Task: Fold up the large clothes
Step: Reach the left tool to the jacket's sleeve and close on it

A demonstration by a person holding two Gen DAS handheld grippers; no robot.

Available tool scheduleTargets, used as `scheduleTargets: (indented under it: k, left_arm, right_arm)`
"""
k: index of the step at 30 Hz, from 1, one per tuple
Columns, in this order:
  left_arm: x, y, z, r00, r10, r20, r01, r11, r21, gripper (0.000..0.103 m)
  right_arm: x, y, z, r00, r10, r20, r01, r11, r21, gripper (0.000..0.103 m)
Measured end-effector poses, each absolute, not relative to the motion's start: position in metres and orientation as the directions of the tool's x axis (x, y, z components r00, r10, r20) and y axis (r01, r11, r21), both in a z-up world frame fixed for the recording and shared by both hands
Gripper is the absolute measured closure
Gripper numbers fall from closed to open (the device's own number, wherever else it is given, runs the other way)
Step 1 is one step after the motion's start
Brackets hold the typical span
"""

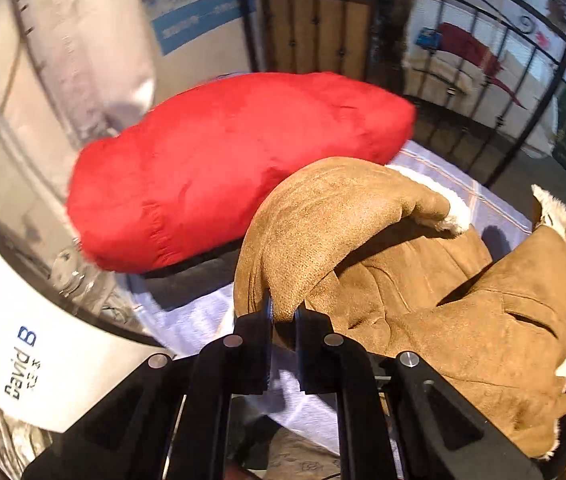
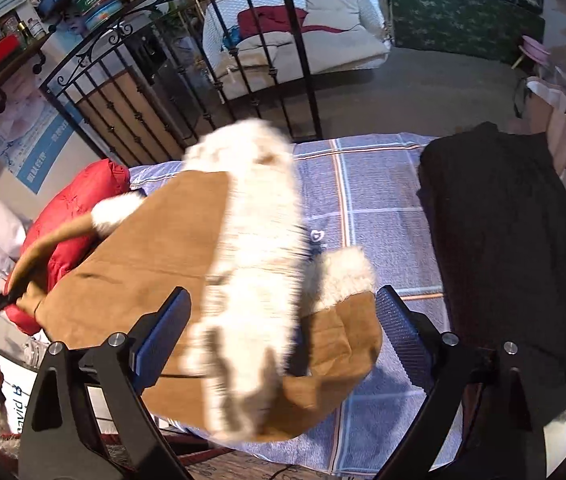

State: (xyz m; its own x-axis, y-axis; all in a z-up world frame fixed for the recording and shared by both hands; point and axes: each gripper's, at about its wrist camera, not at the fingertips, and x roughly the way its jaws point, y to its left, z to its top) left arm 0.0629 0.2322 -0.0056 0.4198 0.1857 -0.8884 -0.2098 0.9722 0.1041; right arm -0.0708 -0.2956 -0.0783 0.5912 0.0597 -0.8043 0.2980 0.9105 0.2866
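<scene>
Coat (image 2: 155, 248) lies mid-frame on the bed (image 2: 379, 208) — one side turned over, fleece up. Left hand-held gripper (image 1: 284, 312) pinches the sleeve (image 1: 323, 232), lower centre. Right hand-held gripper (image 2: 283, 320) spread, empty. Judged: fold early — sleeves and halving remain.

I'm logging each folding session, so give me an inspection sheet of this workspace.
Surface: blue plaid sheet, mostly covered.
Job's things: brown fleece-lined coat spread out, its sleeve lifted.
Clutter: red padded garment beside the coat; black garment on the other side.
Grippers: left gripper shut on the sleeve; right gripper open over the coat.
Cables: nothing seen.
Surroundings: black iron bed rail, shelf clutter, white sofa.
</scene>
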Motion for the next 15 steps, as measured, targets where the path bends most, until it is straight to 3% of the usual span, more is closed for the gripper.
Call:
scheduleTargets:
  k: [6,11,13,15]
  left_arm:
    - [0.035,0.321,-0.026,0.317,0.309,-0.897,-0.416,0.895,0.161,0.093]
    - [0.028,0.315,-0.033,0.298,0.351,-0.887,-0.399,0.89,0.219,0.094]
    - [0.028,0.3,-0.03,0.318,0.364,-0.875,-0.37,0.898,0.239,0.094]
    - [0.033,0.29,-0.027,0.336,0.347,-0.875,-0.34,0.912,0.231,0.094]
  right_arm:
    - [-0.005,-0.299,-0.114,0.549,0.127,-0.826,0.273,0.907,0.321,0.011]
    - [0.035,-0.325,-0.191,0.423,0.198,-0.884,0.394,0.839,0.376,0.011]
    - [0.046,-0.326,-0.229,0.346,0.298,-0.89,0.449,0.78,0.436,0.011]
    - [0.048,-0.315,-0.256,0.314,0.418,-0.852,0.477,0.707,0.523,0.018]
